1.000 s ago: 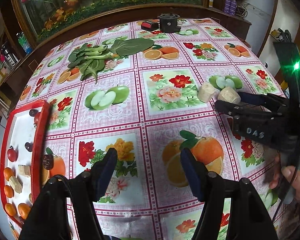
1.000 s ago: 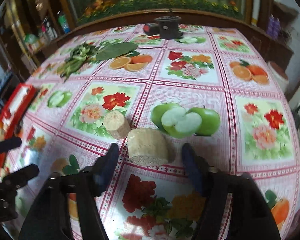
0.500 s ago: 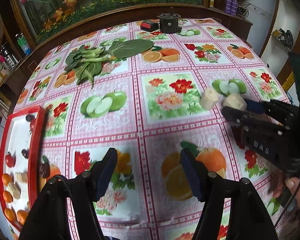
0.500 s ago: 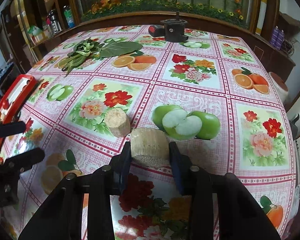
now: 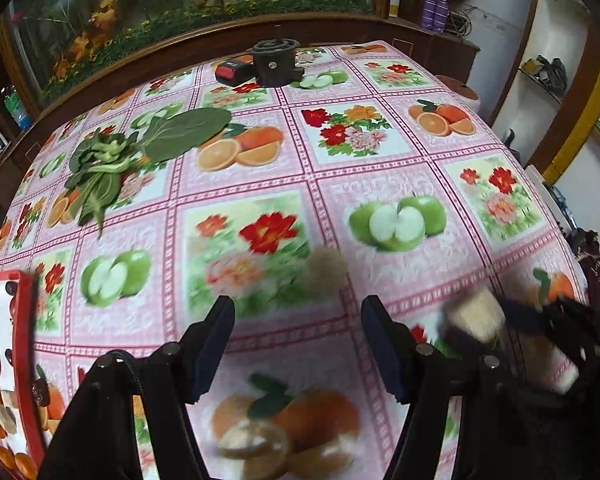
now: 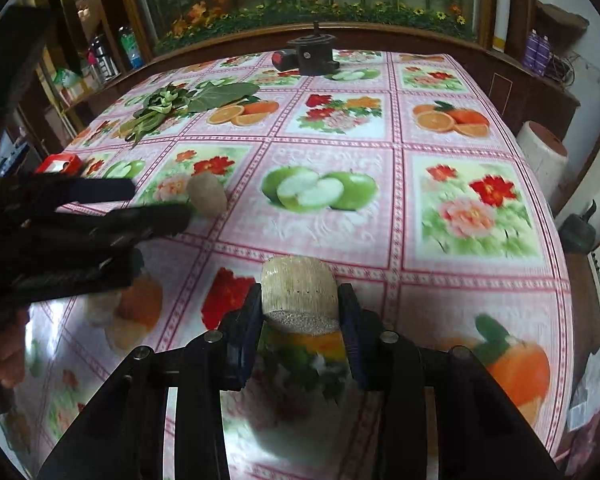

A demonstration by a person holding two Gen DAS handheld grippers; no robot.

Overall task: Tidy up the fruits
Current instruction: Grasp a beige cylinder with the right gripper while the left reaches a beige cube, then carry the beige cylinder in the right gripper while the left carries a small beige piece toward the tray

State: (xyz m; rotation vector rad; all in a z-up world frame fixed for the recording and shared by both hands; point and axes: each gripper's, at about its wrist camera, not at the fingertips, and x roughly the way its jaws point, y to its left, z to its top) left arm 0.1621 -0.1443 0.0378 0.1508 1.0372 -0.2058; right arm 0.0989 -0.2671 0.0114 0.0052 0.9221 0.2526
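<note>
My right gripper [image 6: 299,316] is shut on a tan fruit chunk [image 6: 298,294] and holds it above the tablecloth; the chunk shows blurred in the left wrist view [image 5: 476,314]. A second tan chunk [image 6: 207,196] lies on the cloth near the green apple print and shows in the left wrist view [image 5: 327,268]. My left gripper [image 5: 298,344] is open and empty, just short of that second chunk; its fingers [image 6: 100,190] reach in from the left. A red tray [image 5: 22,360] with small fruits and tan chunks sits at the left edge.
Leafy greens [image 5: 112,160] lie at the back left. A black round device [image 5: 274,60] and a red-black box [image 5: 234,72] stand at the far edge. A white roll [image 6: 542,156] stands beyond the table's right side.
My right gripper closed on the near chunk and lifted it back toward me. My left gripper moved right and forward toward the second chunk, staying open.
</note>
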